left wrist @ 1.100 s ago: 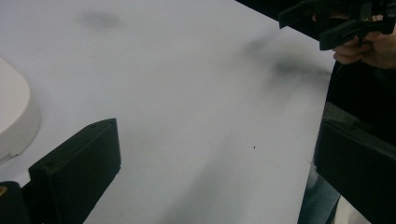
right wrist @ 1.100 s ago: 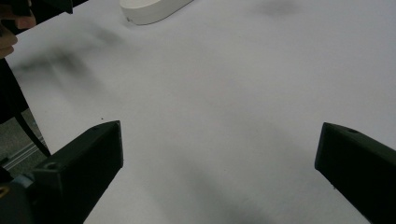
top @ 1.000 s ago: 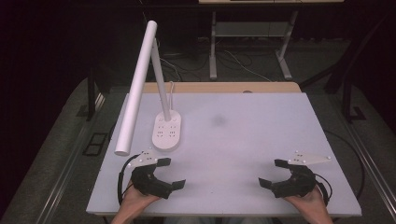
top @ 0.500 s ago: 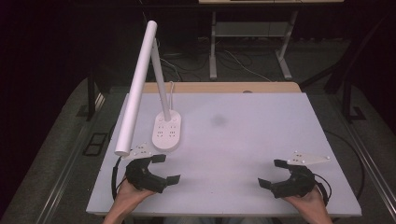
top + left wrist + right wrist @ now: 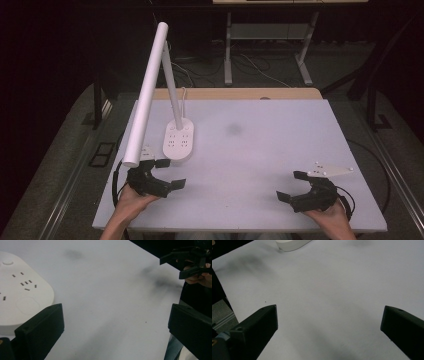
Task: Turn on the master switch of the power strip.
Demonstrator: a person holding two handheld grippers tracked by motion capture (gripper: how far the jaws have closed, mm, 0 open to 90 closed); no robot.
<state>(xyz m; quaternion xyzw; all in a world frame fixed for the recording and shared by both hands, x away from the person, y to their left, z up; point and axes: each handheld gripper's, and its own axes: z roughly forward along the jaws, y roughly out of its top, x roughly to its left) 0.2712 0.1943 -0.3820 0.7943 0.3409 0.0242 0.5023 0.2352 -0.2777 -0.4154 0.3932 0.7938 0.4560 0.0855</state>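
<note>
A white desk lamp stands at the table's left. Its oval base (image 5: pixel 179 141) carries socket slots, and its long tube head (image 5: pixel 147 95) slants down toward the near left. My left gripper (image 5: pixel 172 173) is open just in front of the base and holds nothing. In the left gripper view the base (image 5: pixel 22 295) lies beside the left jaw of my left gripper (image 5: pixel 115 332). My right gripper (image 5: pixel 290 185) is open over the table's near right, nothing between its jaws. From the right gripper view, its jaws (image 5: pixel 329 332) stand wide over bare table, the base (image 5: pixel 292 243) far off.
The white table (image 5: pixel 260 150) has a faint dark smudge (image 5: pixel 233 130) near its middle. A wooden strip (image 5: pixel 235 94) runs along the far edge. Desk legs and cables lie on the floor beyond. My right gripper (image 5: pixel 192 262) appears far off in the left gripper view.
My left gripper has shifted a little left and farther from the person, closer to the lamp base. The right gripper has stayed put. Both remain open.
</note>
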